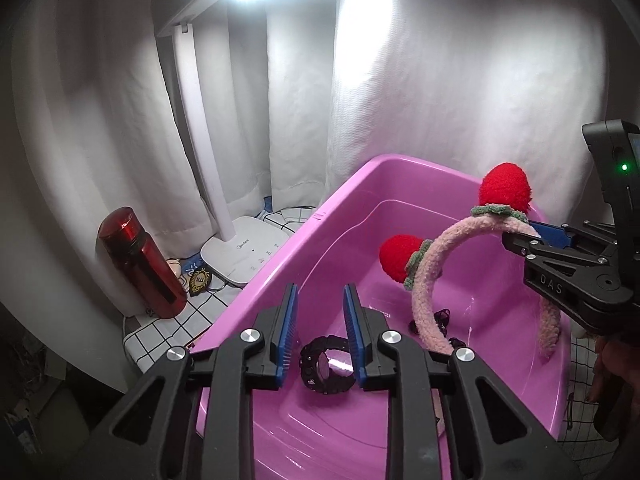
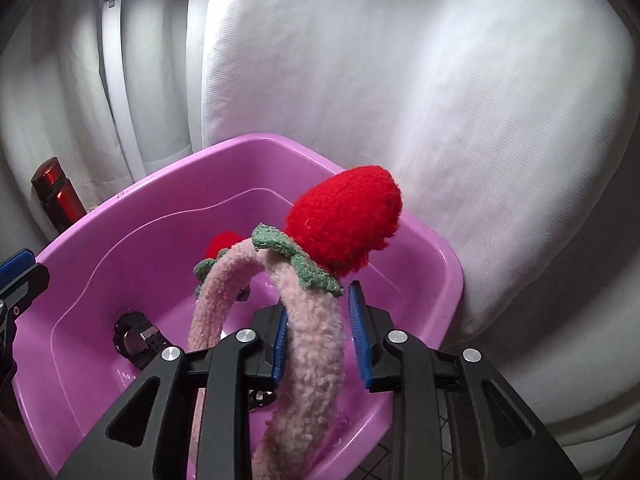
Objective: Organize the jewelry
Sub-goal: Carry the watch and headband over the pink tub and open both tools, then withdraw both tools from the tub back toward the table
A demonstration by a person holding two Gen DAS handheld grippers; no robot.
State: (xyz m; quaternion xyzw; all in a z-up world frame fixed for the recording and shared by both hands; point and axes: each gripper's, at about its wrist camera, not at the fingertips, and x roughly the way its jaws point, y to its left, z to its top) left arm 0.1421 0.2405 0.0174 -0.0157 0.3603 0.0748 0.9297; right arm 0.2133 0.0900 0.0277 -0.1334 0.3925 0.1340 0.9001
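A purple plastic bin (image 1: 280, 264) (image 2: 160, 168) holds a black watch (image 1: 326, 366) (image 2: 136, 338) on its floor. My left gripper (image 1: 320, 336) hovers just above the watch, open, with nothing between its blue pads. A fuzzy pink headband (image 1: 424, 280) (image 2: 316, 344) with two red strawberry pompoms stands arched in the bin, its ends down near the floor. My right gripper (image 2: 320, 336) (image 1: 520, 240) straddles the band near one pompom. Its left pad touches the band and a gap shows at the right pad, so it is open. Small dark pieces (image 1: 440, 316) lie under the arch.
A red metal bottle (image 1: 140, 264) (image 2: 56, 196) and a white desk lamp (image 1: 244, 256) stand left of the bin on a checked cloth (image 1: 160, 328). White curtain hangs close behind and to the right of the bin.
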